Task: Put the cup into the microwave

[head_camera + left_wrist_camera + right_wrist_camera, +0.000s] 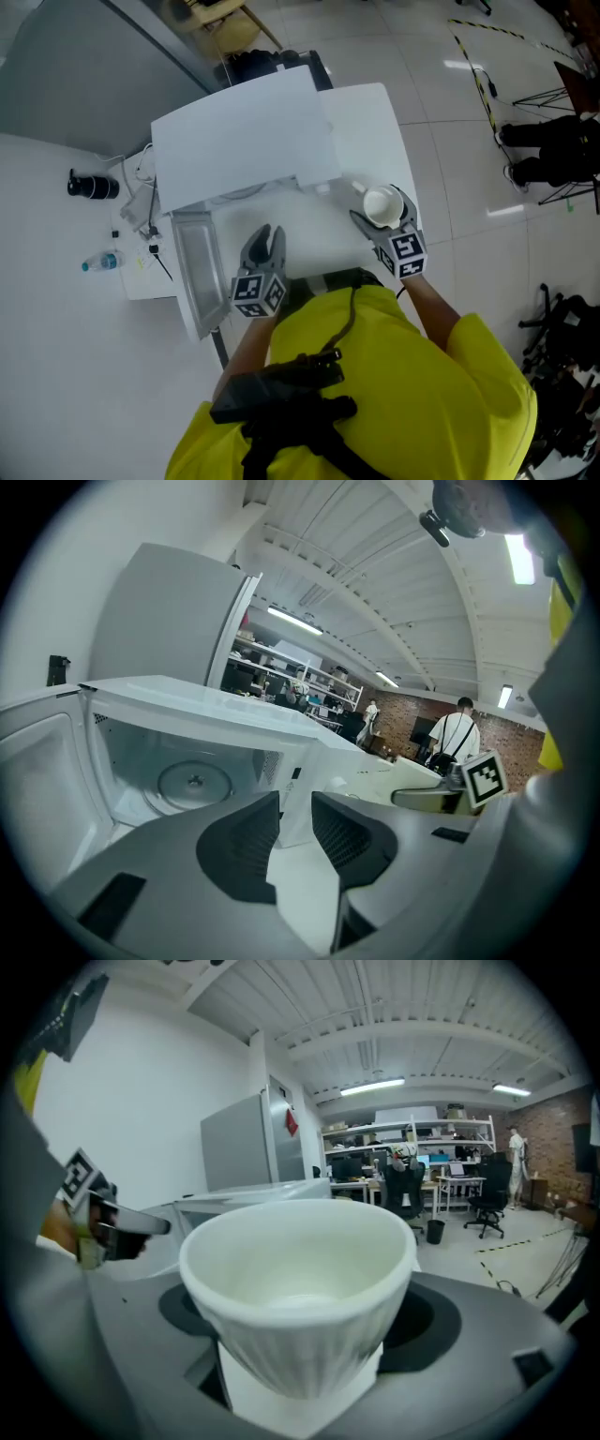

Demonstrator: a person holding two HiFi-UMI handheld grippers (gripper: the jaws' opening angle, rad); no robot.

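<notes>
Cup (298,1288) – upright, clamped in the right gripper (383,210) – left gripper (266,236) slightly open, empty.

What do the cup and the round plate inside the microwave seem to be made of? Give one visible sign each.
The cup: probably glazed ceramic; white, thick rounded rim, ribbed outer wall, soft sheen, though plastic cannot be ruled out. The round plate inside the microwave: likely glass; it looks translucent, with concentric rings around a centre hub.
</notes>
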